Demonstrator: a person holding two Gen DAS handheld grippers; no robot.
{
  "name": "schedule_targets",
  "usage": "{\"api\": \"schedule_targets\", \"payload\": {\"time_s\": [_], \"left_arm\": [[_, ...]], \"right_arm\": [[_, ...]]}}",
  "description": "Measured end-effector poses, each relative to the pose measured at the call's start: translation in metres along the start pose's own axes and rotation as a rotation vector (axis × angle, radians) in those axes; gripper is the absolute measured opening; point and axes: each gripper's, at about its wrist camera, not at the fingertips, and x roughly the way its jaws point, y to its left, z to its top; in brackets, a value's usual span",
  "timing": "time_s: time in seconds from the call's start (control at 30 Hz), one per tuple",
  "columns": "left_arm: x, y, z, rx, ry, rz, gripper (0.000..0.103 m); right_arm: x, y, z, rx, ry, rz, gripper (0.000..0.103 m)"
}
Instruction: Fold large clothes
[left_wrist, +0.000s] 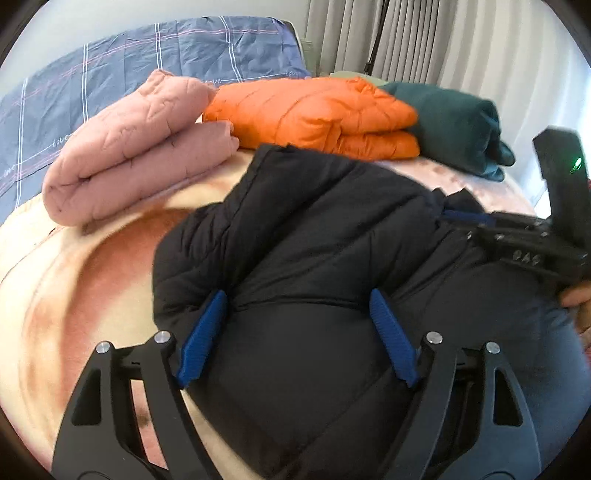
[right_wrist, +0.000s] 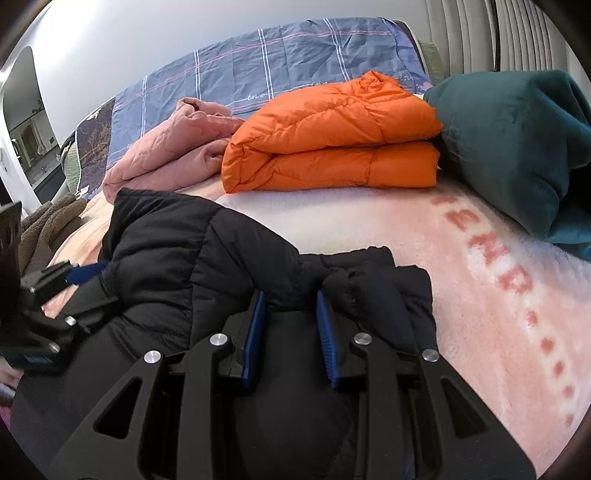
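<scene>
A black puffer jacket (left_wrist: 317, 236) lies bunched on the pink blanket (left_wrist: 74, 295) of a bed. My left gripper (left_wrist: 299, 299) is open, its blue pads (left_wrist: 205, 332) straddling a thick fold of the jacket. My right gripper (right_wrist: 290, 301) is nearly closed, its blue pads (right_wrist: 255, 332) pinching a fold of the jacket (right_wrist: 192, 258). The right gripper also shows in the left wrist view (left_wrist: 517, 236) at the jacket's right side. The left gripper shows in the right wrist view (right_wrist: 79, 275) at the far left.
Folded clothes lie behind the jacket: a pink quilted garment (left_wrist: 136, 147), an orange puffer jacket (left_wrist: 314, 110) and a dark green fleece (left_wrist: 458, 125). A blue plaid pillow (left_wrist: 147, 62) lies at the bed head. Curtains (left_wrist: 424, 40) hang behind. A brown fleece (right_wrist: 48, 229) lies at the left.
</scene>
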Motion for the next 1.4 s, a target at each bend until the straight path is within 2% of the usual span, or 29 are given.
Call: {"api": "schedule_targets", "payload": {"time_s": [0.13,0.23,0.33,0.47,0.57,0.7,0.8,0.9,1.03,1.2,1.33,1.4], "left_arm": [[-0.001,-0.005,0.0,0.02,-0.004,0.036,0.081],[-0.015,-0.004,0.004,-0.008,-0.004,0.041,0.079],[-0.048,-0.013,0.006,-0.047,-0.029,0.01,0.078],[-0.086,-0.04,-0.012,0.032,-0.069,-0.073,0.084],[-0.075,-0.056,-0.041,0.112,-0.029,-0.01,0.086],[-0.055,-0.052,-0.053,0.102,-0.013,-0.031,0.087],[-0.059,-0.058,-0.053,0.127,-0.018,0.006,0.087],[-0.081,-0.06,-0.054,0.107,-0.038,0.04,0.086],[-0.134,-0.062,-0.079,0.036,-0.079,-0.054,0.091],[-0.166,-0.082,-0.123,0.089,-0.035,-0.137,0.092],[-0.149,-0.108,-0.133,0.212,0.023,-0.034,0.092],[-0.136,-0.111,-0.13,0.22,0.033,0.04,0.092]], "right_arm": [[-0.001,0.001,-0.001,-0.006,-0.002,-0.001,0.029],[-0.002,0.005,-0.002,-0.029,-0.006,-0.024,0.029],[-0.003,0.003,-0.002,-0.024,-0.006,-0.021,0.029],[-0.003,0.004,-0.001,-0.029,-0.011,-0.026,0.029],[-0.004,0.005,-0.002,-0.036,-0.016,-0.023,0.029],[-0.002,0.006,-0.001,-0.045,-0.008,-0.028,0.03],[-0.003,0.007,-0.002,-0.049,-0.011,-0.033,0.03],[-0.002,0.007,-0.002,-0.048,-0.012,-0.037,0.03],[-0.002,0.005,-0.002,-0.037,-0.013,-0.024,0.03],[-0.002,0.005,-0.002,-0.04,-0.018,-0.027,0.03],[-0.003,0.004,-0.002,-0.037,-0.02,-0.024,0.03],[-0.004,0.003,-0.002,-0.036,-0.021,-0.022,0.03]]}}
